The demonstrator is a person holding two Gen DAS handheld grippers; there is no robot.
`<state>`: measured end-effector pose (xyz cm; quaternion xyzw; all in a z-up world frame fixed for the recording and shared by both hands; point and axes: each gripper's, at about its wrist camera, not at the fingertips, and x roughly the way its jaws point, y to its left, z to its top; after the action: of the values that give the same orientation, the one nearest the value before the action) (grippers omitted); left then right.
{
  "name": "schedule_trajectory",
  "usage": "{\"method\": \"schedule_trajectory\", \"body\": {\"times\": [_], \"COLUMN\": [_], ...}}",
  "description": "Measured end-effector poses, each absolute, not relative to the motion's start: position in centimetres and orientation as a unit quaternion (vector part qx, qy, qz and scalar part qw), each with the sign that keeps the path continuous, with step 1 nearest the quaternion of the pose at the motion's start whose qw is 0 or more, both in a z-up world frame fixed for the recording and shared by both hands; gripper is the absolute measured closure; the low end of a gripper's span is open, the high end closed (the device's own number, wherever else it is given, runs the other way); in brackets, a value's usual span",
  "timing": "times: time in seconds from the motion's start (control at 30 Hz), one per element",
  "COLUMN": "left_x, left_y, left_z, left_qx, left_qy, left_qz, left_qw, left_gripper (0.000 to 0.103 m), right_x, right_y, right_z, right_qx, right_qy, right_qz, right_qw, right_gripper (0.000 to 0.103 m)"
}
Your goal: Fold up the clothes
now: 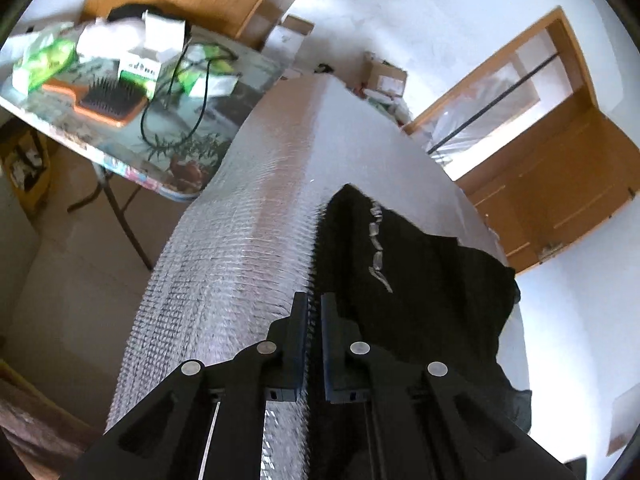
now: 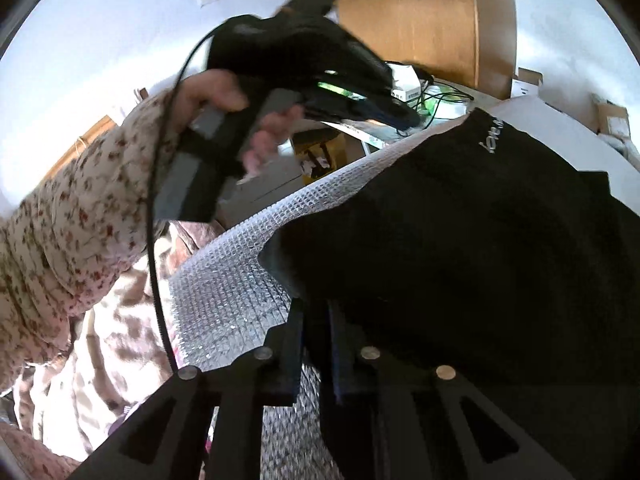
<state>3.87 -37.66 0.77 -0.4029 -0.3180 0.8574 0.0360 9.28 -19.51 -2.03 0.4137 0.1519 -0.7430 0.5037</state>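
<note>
A black garment (image 1: pixel 420 280) with pale lettering lies on a silver quilted surface (image 1: pixel 224 264). In the left wrist view its left edge runs straight into the narrow gap between my left gripper's (image 1: pixel 314 304) fingers, which are shut on the cloth. In the right wrist view the black garment (image 2: pixel 480 240) bulges over the silver quilted surface (image 2: pixel 240 280). Its near edge sits between the jaws of my right gripper (image 2: pixel 315 308), which is shut on it; the cloth drapes over the right finger. A hand in a floral sleeve (image 2: pixel 80 216) carries the left gripper's body at the upper left; its fingertips are blurred.
A folding table (image 1: pixel 132 136) to the left holds a hairbrush (image 1: pixel 110 100), white and green boxes (image 1: pixel 140 64) and a black cable. Cardboard boxes (image 1: pixel 386 76) stand past the far end of the surface. A wooden door (image 1: pixel 560 184) is at the right, bare floor at the lower left.
</note>
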Motion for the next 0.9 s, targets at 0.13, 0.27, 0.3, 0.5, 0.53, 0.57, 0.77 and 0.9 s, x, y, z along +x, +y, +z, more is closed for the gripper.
{"method": "schedule_trajectory", "body": {"times": [0.13,0.27,0.3,0.5,0.53,0.57,0.77,0.9], "left_x": [6.2,8.2,8.3,8.0,7.7,7.5,6.3,4.8], "left_y": [-35.1,-31.6,-30.7,-23.7,-22.7,-21.9,-19.0,-18.6], "left_z": [4.5,7.4,7.7,8.3,8.5,8.7,13.5,15.3], "left_qx": [-0.372,-0.327,-0.324,-0.34,-0.342,-0.342,-0.301,-0.29], "left_qy": [-0.276,-0.266,-0.267,-0.264,-0.271,-0.277,-0.264,-0.253], "left_qz": [0.885,0.901,0.901,0.885,0.879,0.874,0.888,0.902], "left_qw": [0.048,0.104,0.111,0.179,0.191,0.204,0.227,0.197], "left_gripper": [0.087,0.081,0.081,0.081,0.081,0.081,0.081,0.077], "right_x": [8.6,8.2,8.0,5.5,5.0,4.4,1.3,-0.6], "right_y": [-16.8,-12.7,-11.5,-3.3,-1.7,0.1,8.2,10.1], "right_z": [-0.5,1.4,1.8,5.7,6.4,7.1,9.8,10.5], "right_qx": [0.407,0.404,0.404,0.39,0.385,0.38,0.364,0.354], "right_qy": [0.117,0.071,0.059,0.002,-0.002,-0.007,-0.049,-0.04], "right_qz": [-0.759,-0.78,-0.785,-0.83,-0.841,-0.853,-0.894,-0.906], "right_qw": [0.494,0.472,0.466,0.398,0.38,0.357,0.258,0.23], "right_gripper": [0.091,0.091,0.091,0.091,0.091,0.091,0.089,0.086]}}
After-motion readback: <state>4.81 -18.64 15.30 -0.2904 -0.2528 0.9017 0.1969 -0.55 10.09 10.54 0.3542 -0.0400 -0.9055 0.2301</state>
